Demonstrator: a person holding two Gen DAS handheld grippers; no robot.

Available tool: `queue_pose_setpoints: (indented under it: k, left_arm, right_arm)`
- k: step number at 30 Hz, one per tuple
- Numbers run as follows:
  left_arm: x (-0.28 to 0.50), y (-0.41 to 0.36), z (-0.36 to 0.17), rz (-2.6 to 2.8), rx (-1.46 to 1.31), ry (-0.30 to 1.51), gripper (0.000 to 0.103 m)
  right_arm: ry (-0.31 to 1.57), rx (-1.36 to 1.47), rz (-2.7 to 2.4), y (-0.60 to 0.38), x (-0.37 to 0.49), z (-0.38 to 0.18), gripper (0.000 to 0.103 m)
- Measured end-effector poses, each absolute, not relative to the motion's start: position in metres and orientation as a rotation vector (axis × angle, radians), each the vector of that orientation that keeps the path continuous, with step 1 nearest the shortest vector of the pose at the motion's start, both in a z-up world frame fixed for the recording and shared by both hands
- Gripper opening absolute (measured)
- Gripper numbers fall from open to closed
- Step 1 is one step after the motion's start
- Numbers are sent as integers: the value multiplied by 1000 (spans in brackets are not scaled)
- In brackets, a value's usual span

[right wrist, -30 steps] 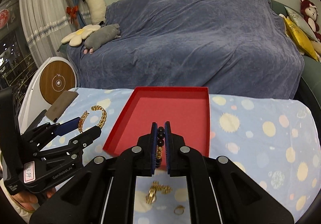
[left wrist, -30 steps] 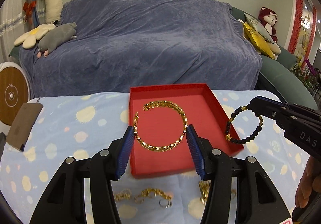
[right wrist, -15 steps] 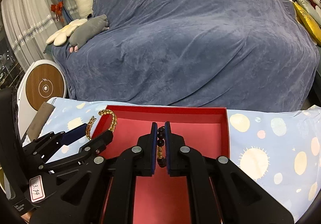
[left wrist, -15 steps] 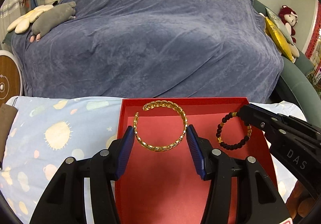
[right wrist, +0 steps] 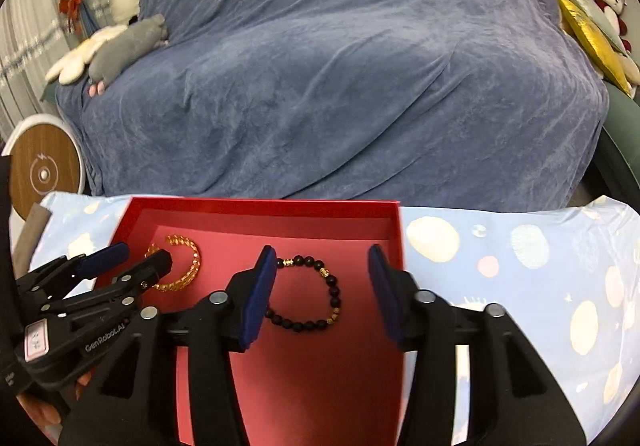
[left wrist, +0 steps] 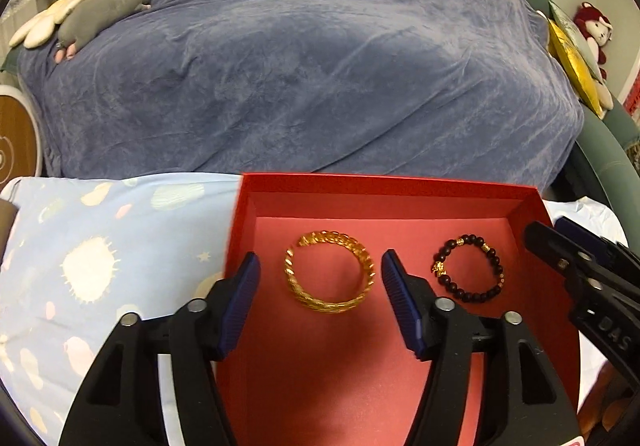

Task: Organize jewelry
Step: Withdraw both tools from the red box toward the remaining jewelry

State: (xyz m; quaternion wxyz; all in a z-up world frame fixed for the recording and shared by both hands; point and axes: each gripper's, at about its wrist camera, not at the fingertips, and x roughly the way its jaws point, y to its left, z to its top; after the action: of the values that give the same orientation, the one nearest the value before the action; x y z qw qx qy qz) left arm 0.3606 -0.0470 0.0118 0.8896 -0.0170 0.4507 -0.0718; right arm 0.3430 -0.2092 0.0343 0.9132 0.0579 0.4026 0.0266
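A gold open bangle [left wrist: 329, 272] lies on the floor of the red tray [left wrist: 384, 188], between the open fingers of my left gripper [left wrist: 320, 278], which does not touch it. A black bead bracelet [left wrist: 469, 268] with gold beads lies in the tray to its right. In the right wrist view the bead bracelet [right wrist: 310, 294] lies between the open fingers of my right gripper [right wrist: 322, 286], free of them. The gold bangle [right wrist: 180, 264] sits at the tray's left, partly hidden by the left gripper [right wrist: 120, 264]. The right gripper [left wrist: 560, 242] shows at the left wrist view's right edge.
The red tray [right wrist: 264, 204] rests on a light blue spotted cloth [right wrist: 520, 266] covering the table. Behind it is a sofa under a blue-grey blanket [left wrist: 300, 46] with plush toys [right wrist: 116, 42]. A round wooden-faced device [right wrist: 42, 170] stands at the left.
Both grippers moved forward over the tray, lowered and opened. The gold bangle and the bead bracelet were let go and now lie on the tray floor.
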Motion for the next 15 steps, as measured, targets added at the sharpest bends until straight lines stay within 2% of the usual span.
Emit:
queue_pose_setpoints:
  k: [5,7,12,15]
  left_arm:
    - [323,-28,38,-178,-81,892,65]
    - [298,-18,50,-182,-88,863,70]
    - [230,8,67,-179,-78,839,73]
    - [189,23,66,-178,-71,847,73]
  right_arm:
    - [760,143,97,-216,284,65,48]
    - [745,153,119,-216,255,77,53]
    - [732,182,180,-211,186,96,55]
    - [743,200,197,-205,146,93,61]
